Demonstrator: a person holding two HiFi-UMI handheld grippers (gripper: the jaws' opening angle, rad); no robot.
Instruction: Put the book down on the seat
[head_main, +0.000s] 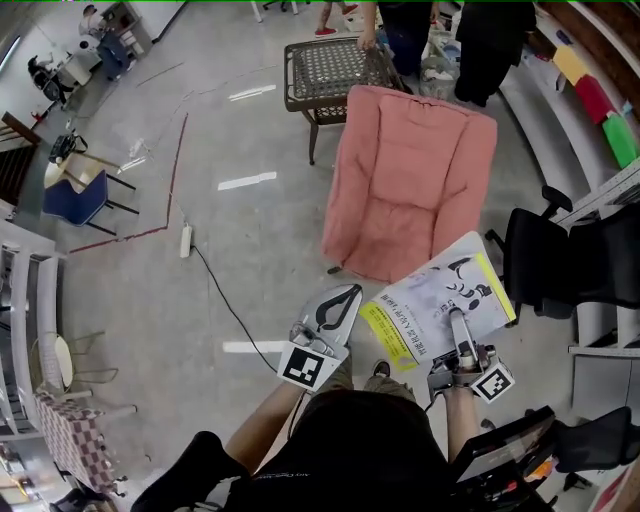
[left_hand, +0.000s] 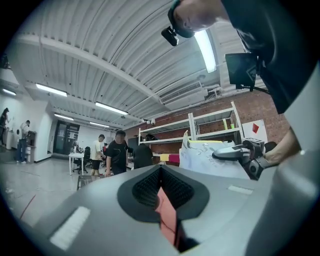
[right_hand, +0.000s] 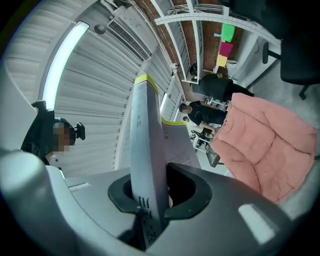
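The floor (head_main: 250, 250) under you was pale, glossy concrete, with a red line (head_main: 178, 170) marked across it and a white power strip (head_main: 185, 240) whose black cable (head_main: 225, 300) ran back toward your feet. Straight ahead stood a pink padded chair (head_main: 410, 190), its seat bare. Behind it was a dark wicker table (head_main: 330, 70), and people (head_main: 480, 40) stood just beyond that. To your right were black office chairs (head_main: 545, 260) and a shelf with coloured boxes (head_main: 600, 100). Far off to your left sat a blue chair (head_main: 75, 195).

Your right gripper (head_main: 458, 322) was clamped on the book (head_main: 440, 305). In the right gripper view its jaws pressed on both faces of the book near the spine, and the book stood up on edge between them. From the head view, the white cover with its yellow band lay roughly flat in the air, just in front of the chair's front edge and not on the seat.

Your left gripper (head_main: 350, 295) hung just left of the book without touching it. Its jaws were drawn together at the tips and held nothing. Only a sliver of the pink chair showed through the narrow slit between the pads.
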